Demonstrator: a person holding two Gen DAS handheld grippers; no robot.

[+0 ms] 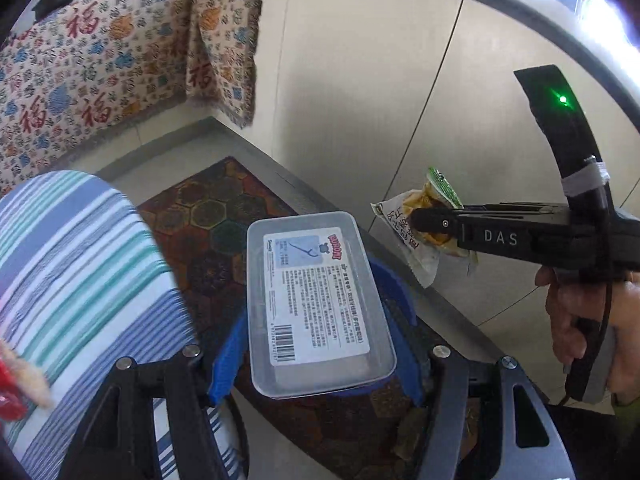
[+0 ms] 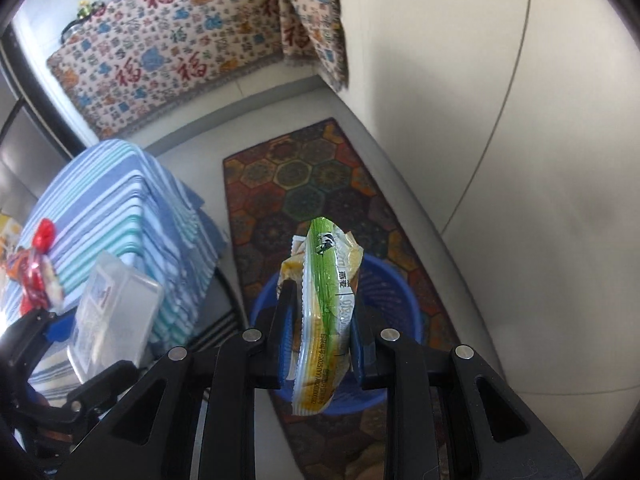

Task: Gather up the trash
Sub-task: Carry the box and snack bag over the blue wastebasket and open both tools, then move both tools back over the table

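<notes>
Here both loads look ready for dropping, so the step in hand is the carry to the bin. The left gripper (image 1: 316, 320) has its blue pads clamped on a clear plastic box (image 1: 316, 304) with a printed label, held flat between the fingers. The right gripper (image 2: 320, 328) pinches a crumpled green snack wrapper (image 2: 326, 312), which stands up between its fingers, directly above the blue waste basket (image 2: 400, 296) on the patterned mat (image 2: 304, 184). Next, probably, lower slightly and release the wrapper, then bring the box over the rim.
</notes>
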